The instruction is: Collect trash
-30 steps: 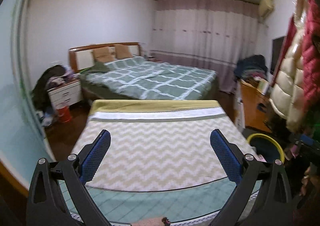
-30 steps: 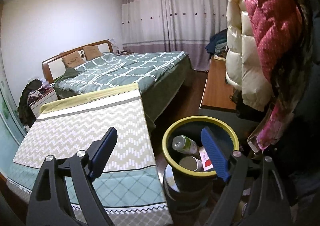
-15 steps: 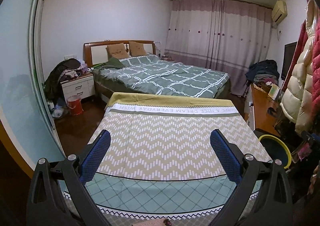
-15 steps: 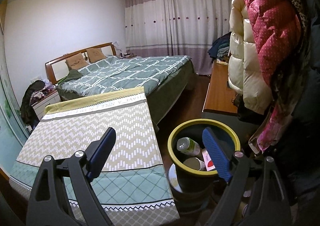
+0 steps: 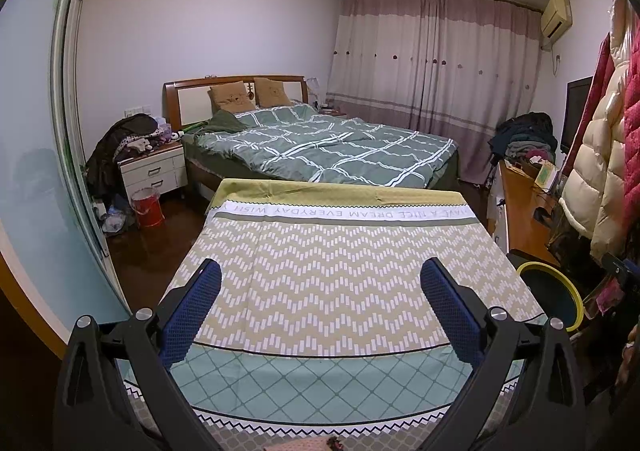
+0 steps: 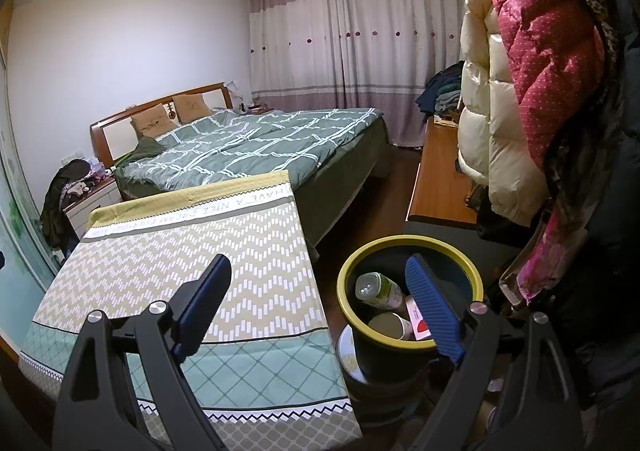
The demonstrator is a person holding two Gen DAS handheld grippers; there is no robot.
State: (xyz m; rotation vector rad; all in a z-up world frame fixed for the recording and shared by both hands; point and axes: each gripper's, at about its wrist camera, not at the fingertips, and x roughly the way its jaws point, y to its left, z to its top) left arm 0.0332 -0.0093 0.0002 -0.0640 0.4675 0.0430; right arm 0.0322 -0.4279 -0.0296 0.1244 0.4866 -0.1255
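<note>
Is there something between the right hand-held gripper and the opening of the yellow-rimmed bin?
Nothing visible blocks it. The right hand-held gripper is open and empty; the bin beside the table is uncovered, with a bottle inside.

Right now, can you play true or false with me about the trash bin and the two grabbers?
1. The trash bin has a yellow rim. True.
2. The bin is empty. False: a green-labelled bottle, a can and a small carton lie inside.
3. The right gripper is squeezing a bottle. False: its jaws stand wide apart with nothing between them.
4. The left gripper is open over the patterned tablecloth. True.
5. The bin stands on top of the table. False: it stands beside the table, lower than the tabletop.
</note>
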